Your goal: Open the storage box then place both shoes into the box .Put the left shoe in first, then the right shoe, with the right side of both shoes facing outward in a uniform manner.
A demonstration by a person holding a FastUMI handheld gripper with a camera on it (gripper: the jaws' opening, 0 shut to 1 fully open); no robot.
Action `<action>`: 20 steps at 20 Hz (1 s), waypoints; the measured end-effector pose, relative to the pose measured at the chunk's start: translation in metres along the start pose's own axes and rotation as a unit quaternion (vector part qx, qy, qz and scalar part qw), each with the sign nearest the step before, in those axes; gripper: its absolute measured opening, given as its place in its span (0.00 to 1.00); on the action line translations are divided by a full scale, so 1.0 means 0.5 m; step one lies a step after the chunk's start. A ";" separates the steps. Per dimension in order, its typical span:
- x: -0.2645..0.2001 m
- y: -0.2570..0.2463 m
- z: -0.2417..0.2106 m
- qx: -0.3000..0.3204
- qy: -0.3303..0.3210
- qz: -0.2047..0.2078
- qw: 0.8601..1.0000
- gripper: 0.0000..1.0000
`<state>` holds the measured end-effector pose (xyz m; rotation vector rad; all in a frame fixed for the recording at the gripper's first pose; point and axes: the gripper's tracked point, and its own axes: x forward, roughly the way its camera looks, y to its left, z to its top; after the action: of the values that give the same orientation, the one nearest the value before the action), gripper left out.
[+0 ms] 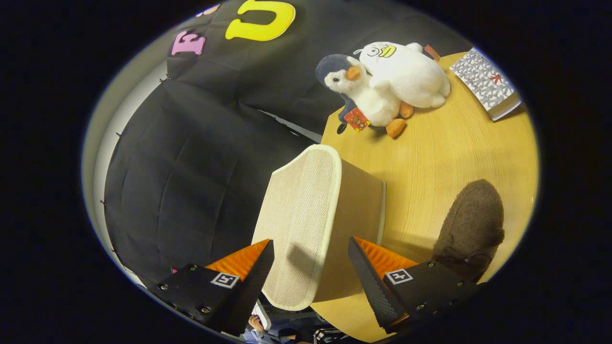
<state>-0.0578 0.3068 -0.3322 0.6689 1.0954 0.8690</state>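
Gripper: the gripper [311, 258] has its two fingers spread wide apart, and no finger presses on anything.
Storage box: the storage box [311, 215] is a beige fabric box with a pale piped rim; it stands near the edge of the table, and its woven face fills the gap between the fingers.
Box and fingers: the box lies between the fingers and just ahead of them; whether either finger touches the fabric cannot be told, though a narrow gap shows on each side.
Lid: whether the woven panel facing the camera is the lid or a side wall cannot be told, and no opening into the box is visible.
Shoe: a brown fuzzy shoe [471, 227] lies on the table beside the box, to the right of the right finger and partly hidden behind it; it is apart from the box.
Table: the light wooden table [444, 153] carries the box, the shoe and the things farther back.
Beyond the box: a plush penguin [366, 93] leans against a white plush duck [409, 76], both well beyond the fingers.
Book: a patterned book [485, 81] lies near the far edge, to the right of the plush toys.
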 end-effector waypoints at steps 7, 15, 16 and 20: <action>0.020 0.017 -0.014 0.006 0.017 0.012 1.000 0.79; 0.009 0.052 0.007 0.043 0.016 0.041 0.998 0.07; 0.009 0.057 0.009 0.041 0.012 0.038 0.998 0.00; 0.005 0.071 0.014 0.035 0.017 0.012 0.999 0.00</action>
<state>-0.0599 0.3266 -0.3018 0.7297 1.1545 0.8688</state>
